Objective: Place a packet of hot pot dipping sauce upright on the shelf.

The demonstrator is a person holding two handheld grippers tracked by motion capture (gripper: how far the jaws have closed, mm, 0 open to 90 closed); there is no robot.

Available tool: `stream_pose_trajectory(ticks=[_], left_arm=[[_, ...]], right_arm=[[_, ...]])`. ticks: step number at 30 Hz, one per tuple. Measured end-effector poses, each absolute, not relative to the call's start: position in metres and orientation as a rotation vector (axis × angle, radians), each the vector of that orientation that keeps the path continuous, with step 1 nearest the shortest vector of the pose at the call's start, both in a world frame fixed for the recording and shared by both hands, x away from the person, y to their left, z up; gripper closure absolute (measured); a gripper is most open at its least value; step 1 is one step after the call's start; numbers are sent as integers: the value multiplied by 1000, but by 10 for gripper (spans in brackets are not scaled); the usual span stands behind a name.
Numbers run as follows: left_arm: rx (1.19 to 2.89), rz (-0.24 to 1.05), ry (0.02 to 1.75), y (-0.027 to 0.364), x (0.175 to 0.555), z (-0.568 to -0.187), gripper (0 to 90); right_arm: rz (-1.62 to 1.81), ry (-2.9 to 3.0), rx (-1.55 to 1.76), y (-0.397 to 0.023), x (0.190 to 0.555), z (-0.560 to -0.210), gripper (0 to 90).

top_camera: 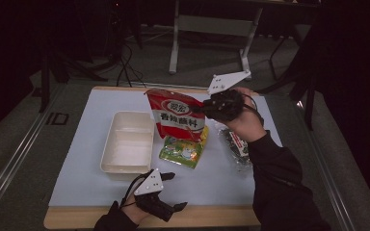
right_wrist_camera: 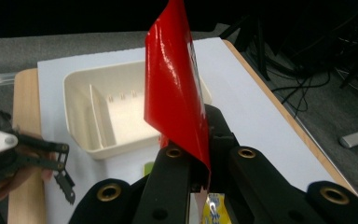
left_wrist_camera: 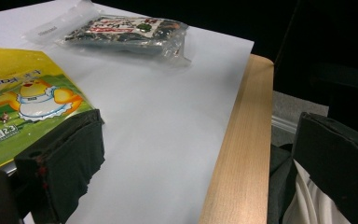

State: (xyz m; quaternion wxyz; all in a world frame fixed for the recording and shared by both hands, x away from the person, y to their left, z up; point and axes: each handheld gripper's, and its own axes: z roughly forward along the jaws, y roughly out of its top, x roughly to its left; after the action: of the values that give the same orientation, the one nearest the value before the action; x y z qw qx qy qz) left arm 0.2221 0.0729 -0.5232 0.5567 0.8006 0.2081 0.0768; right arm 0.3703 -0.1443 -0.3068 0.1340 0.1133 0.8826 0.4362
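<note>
While the right gripper (top_camera: 203, 108) is clamping the red packet (top_camera: 177, 115) above the table (top_camera: 231, 183), the high view is showing its printed face upright beside the tub (top_camera: 127, 142). The right gripper view is catching it edge-on, its long axis vertical. The left gripper (left_wrist_camera: 196, 154) is resting, jaws apart, near the yellow packet (left_wrist_camera: 23, 102).

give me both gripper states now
left gripper: open, holding nothing
right gripper: shut on the red bag, lifted off the table
</note>
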Motion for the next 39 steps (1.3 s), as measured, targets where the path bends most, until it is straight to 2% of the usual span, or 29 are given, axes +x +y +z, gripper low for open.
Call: stream_pose_trajectory(ticks=[17, 39], left_arm=[[1898, 200, 484, 75, 221, -527, 35], [1892, 199, 492, 80, 221, -528, 35]], right_arm=[[1337, 2563, 300, -106, 389, -302, 894], [1359, 2594, 288, -44, 422, -325, 894]])
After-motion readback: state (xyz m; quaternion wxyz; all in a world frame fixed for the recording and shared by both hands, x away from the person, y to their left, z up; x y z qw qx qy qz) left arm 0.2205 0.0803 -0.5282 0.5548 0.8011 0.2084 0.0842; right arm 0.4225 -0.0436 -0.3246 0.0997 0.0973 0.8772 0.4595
